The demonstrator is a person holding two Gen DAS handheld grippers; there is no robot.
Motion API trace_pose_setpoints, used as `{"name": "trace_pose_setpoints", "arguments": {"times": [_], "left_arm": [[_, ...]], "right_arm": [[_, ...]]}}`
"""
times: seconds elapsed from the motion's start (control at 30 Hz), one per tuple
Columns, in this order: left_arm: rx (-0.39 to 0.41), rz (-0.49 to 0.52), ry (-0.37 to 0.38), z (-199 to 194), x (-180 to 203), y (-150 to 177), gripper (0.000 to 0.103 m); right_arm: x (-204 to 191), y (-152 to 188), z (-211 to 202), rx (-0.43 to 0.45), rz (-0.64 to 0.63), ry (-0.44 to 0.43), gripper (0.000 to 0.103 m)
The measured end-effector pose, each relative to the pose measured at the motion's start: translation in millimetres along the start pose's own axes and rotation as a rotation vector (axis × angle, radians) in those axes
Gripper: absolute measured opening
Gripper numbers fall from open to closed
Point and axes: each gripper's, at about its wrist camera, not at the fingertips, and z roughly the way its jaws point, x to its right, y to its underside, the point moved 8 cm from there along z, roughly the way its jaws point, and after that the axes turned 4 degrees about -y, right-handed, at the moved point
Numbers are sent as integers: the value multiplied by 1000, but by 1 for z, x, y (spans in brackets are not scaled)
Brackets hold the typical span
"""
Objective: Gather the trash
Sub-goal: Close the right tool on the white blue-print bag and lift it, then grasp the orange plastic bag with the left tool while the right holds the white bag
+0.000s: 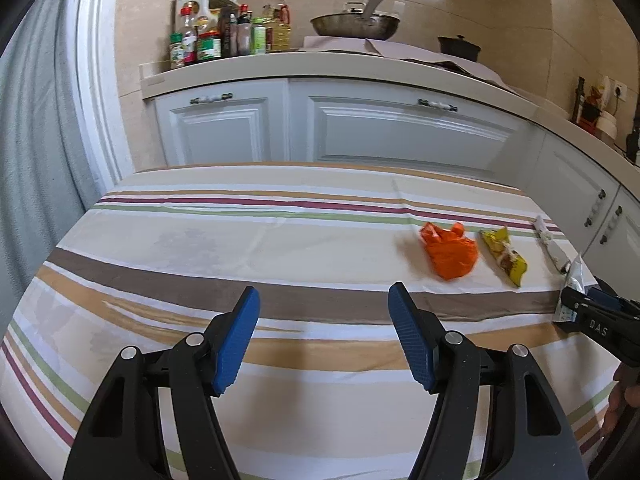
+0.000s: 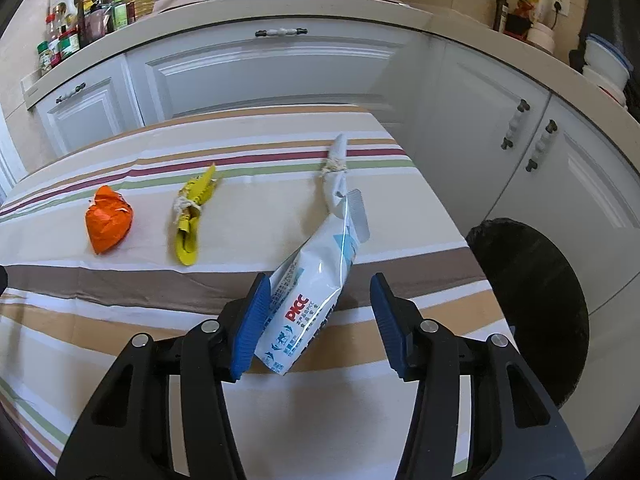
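The left tool (image 1: 324,300) is hanging over the striped table (image 1: 240,240) with its two blue pads spread wide; nothing is lying between them and they are touching nothing.

The right tool (image 2: 316,292) is also standing spread wide. A white and blue packet (image 2: 312,284) with red "PICC" lettering is sitting tilted between its pads, its lower end leaning against the left blue pad (image 2: 250,328), while the right pad is standing well apart from it, so the packet is not being pinched. Whether the packet's bottom edge is resting on the table cannot be told. In the left wrist view the same packet (image 1: 574,280) is showing at the tip of the right tool (image 1: 576,306), at the table's right edge.

Three more pieces of trash are lying on the table beyond the tools, in a row: a crumpled orange wrapper (image 2: 108,224), a yellow wrapper (image 2: 192,216) tied round with string just beside it, and a twisted white wrapper (image 2: 335,172), also tied with string, near the table's right edge with its near end just behind the packet's top. A black round bin (image 2: 532,308) is standing beside the table on the right, below the right tool.
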Motion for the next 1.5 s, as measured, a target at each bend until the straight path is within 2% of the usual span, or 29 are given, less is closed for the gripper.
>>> {"name": "trace_pose_setpoints", "arguments": {"times": [0.3,0.33,0.4,0.43,0.73,0.93,1.17,1.5], "left_arm": [[0,21,29,0,15,-1,65],[0,23,31,1,16,-1,65],[0,28,33,1,19,-1,65],[0,30,35,1,21,-1,65],[-2,57,60,2,38,-1,65],[-7,68,71,5,53,-4,65],[-10,84,79,13,73,-12,65],[-44,89,56,44,96,-27,65]], "right_arm": [[14,2,1,-11,38,-13,55],[14,2,2,-14,39,-18,53],[13,3,2,-16,42,-37,37],[12,2,2,-17,42,-48,33],[5,3,-6,10,10,-67,22],[12,-1,-16,43,10,-75,21],[24,-22,-26,116,-18,-79,20],[44,-50,-10,144,-20,-104,20]]}}
